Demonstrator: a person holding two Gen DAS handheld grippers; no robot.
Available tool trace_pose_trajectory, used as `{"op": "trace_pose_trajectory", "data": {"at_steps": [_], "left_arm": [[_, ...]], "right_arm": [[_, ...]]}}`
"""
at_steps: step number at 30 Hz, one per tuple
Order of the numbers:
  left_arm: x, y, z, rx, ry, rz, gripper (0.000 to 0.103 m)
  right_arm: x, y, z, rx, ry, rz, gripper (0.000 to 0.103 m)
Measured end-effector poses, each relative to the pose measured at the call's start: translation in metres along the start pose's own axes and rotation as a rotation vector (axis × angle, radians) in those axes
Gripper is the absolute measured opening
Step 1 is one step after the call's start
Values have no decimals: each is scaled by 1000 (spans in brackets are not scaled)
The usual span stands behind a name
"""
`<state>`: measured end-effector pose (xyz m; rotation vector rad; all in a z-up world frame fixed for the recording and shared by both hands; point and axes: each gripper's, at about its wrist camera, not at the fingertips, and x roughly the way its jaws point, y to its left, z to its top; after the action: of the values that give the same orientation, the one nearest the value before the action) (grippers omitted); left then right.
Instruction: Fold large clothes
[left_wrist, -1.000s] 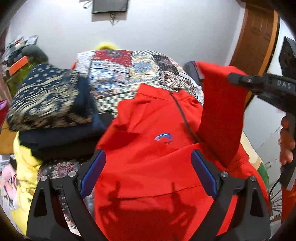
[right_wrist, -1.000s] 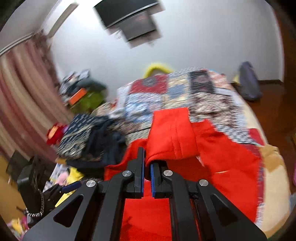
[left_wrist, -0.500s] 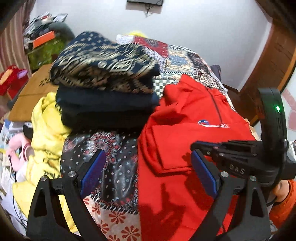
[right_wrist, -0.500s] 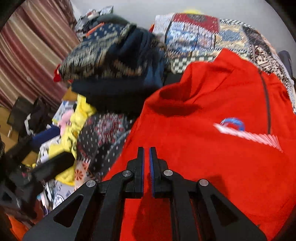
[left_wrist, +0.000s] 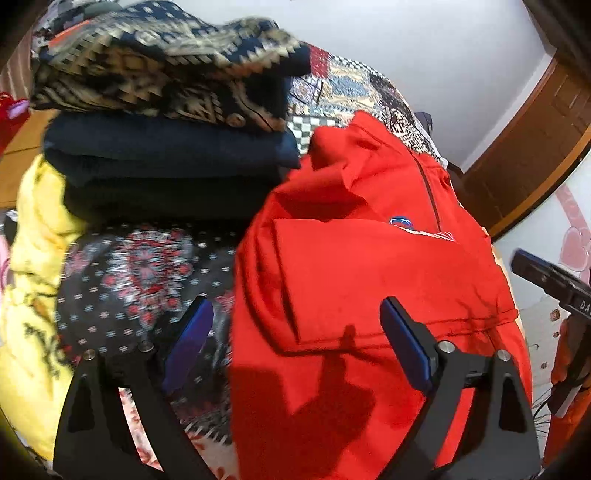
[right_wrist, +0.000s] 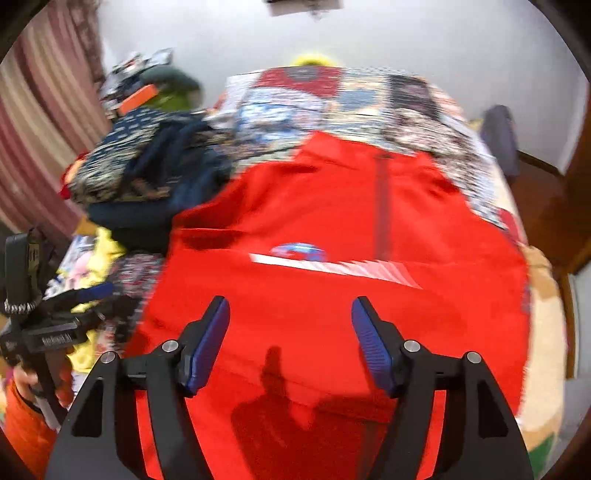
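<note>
A large red zip jacket (left_wrist: 369, 280) lies spread on the bed, one sleeve folded across its chest below a small blue logo. It also fills the right wrist view (right_wrist: 332, 229). My left gripper (left_wrist: 295, 332) is open and empty, hovering over the jacket's left edge. My right gripper (right_wrist: 290, 339) is open and empty above the jacket's lower part. The right gripper's tip (left_wrist: 546, 277) shows at the right edge of the left wrist view. The left gripper's body (right_wrist: 48, 325) shows at the left edge of the right wrist view.
A stack of folded dark and patterned clothes (left_wrist: 166, 122) sits left of the jacket, also in the right wrist view (right_wrist: 147, 177). A yellow garment (left_wrist: 33, 295) hangs at the bed's left side. A patchwork bedcover (right_wrist: 332, 99) lies beyond. A wooden door (left_wrist: 535, 147) stands right.
My right gripper laid the red sleeve across the jacket, let go, opened and pulled back. My left gripper stayed open and shifted left toward the jacket's edge.
</note>
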<state>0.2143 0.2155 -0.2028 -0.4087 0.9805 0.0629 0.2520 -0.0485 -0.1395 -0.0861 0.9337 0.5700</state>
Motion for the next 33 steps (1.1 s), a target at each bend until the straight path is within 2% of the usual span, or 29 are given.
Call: {"op": "trace_pose_trajectory", "data": {"at_steps": [2, 4, 5, 7, 9, 10, 11, 15, 21, 24, 27, 30, 31, 33], "left_arm": [[14, -1, 2, -16, 35, -19, 75], [26, -1, 4, -33, 60, -42, 74], [32, -1, 4, -40, 71, -50, 70], [44, -2, 5, -53, 97, -51, 56], [53, -2, 6, -58, 109, -39, 38], [55, -4, 6, -54, 105, -27, 32], [55, -7, 6, -40, 98, -7, 21], [44, -24, 11, 30, 34, 57, 9], [4, -40, 26, 84, -107, 95, 6], [-6, -37, 30, 105, -152, 145, 3], [8, -26, 30, 99, -98, 151, 3], [32, -14, 20, 99, -15, 194, 6], [40, -10, 15, 100, 16, 209, 9], [54, -3, 5, 98, 76, 230, 30]], "right_arm": [[-2, -20, -6, 29, 5, -45, 65], [-2, -45, -15, 76, 20, -78, 65], [-2, -55, -20, 97, 27, -86, 65], [0, -76, -31, 144, 44, -111, 65], [-1, -92, -42, 177, 56, -130, 65], [0, -97, -46, 192, 62, -133, 65], [1, -103, -50, 211, 69, -133, 65], [4, -122, -63, 278, 90, -128, 65], [-8, -130, -59, 283, 49, -127, 65], [-7, -133, -55, 275, 38, -129, 65], [6, -137, -59, 284, 70, -125, 65], [22, -140, -67, 293, 125, -123, 65], [27, -141, -70, 291, 144, -124, 65], [30, -138, -73, 272, 153, -130, 65]]}}
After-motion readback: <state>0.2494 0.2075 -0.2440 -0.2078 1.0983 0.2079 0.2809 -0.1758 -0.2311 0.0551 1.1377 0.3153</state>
